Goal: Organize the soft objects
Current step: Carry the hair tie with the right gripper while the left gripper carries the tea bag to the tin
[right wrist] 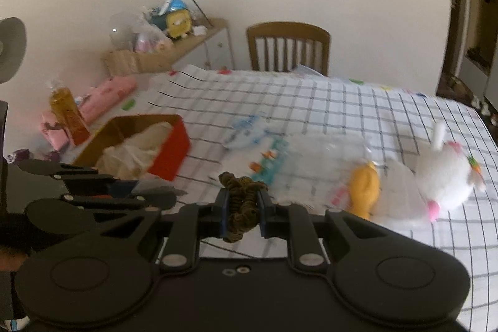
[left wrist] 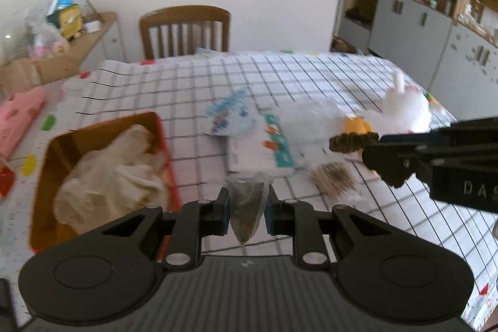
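Pinching a clear plastic bag [left wrist: 248,209] of brown contents between the narrowed left gripper [left wrist: 248,212] fingers, above the checked tablecloth [left wrist: 193,89]. Clamping a brown scrunchie [right wrist: 242,201] in the right gripper [right wrist: 243,212]. Red tin [left wrist: 162,142] holding pale gloves [left wrist: 115,167] ahead-left of the left claw; white plush bunny [right wrist: 442,173] and orange toy [right wrist: 364,185] ahead-right of the right claw.

A table [left wrist: 311,73] covered in a white cloth with dark grid lines is carrying everything. A red tin [left wrist: 165,151] with pale crumpled gloves [left wrist: 115,173] inside is sitting near its left edge. Toward the middle, a blue-printed packet [left wrist: 230,114] and a flat white pack [left wrist: 264,151] are lying just beside each other. A white plush rabbit [right wrist: 442,173] and an orange soft toy [right wrist: 364,189] are resting toward the right edge.
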Demonstrator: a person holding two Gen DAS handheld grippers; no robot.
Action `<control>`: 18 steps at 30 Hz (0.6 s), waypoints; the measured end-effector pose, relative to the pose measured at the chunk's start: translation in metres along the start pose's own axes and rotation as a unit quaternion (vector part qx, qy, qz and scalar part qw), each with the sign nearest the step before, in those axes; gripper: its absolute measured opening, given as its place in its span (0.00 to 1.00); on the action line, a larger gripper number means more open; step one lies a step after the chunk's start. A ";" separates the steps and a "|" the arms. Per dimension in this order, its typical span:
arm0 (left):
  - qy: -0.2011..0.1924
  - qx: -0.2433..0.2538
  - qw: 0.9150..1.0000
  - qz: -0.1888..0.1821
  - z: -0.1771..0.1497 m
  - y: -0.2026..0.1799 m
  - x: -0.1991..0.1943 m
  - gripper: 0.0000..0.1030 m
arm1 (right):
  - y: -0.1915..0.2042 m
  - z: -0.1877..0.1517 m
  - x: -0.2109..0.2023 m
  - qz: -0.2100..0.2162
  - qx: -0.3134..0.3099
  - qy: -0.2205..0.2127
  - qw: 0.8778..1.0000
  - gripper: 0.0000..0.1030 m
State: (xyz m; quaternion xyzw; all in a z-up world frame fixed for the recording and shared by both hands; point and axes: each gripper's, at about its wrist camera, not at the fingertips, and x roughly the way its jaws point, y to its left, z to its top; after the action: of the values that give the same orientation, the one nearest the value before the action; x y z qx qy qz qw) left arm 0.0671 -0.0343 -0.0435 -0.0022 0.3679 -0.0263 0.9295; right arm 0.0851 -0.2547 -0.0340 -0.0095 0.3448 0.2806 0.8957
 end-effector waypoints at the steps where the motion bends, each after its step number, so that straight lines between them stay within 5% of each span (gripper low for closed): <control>1: -0.002 -0.005 1.000 0.005 0.002 0.006 -0.004 0.20 | 0.004 0.002 0.000 0.005 -0.001 -0.002 1.000 0.17; 18: -0.038 -0.062 0.994 0.086 0.025 0.084 -0.048 0.20 | 0.079 0.059 0.020 0.078 -0.043 -0.030 0.996 0.17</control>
State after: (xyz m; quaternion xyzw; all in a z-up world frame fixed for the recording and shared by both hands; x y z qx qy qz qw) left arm 0.0531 0.0513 0.0059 -0.0290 0.3317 0.0770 0.9398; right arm 0.0928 -0.1655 0.0120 -0.0128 0.3046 0.3642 0.8800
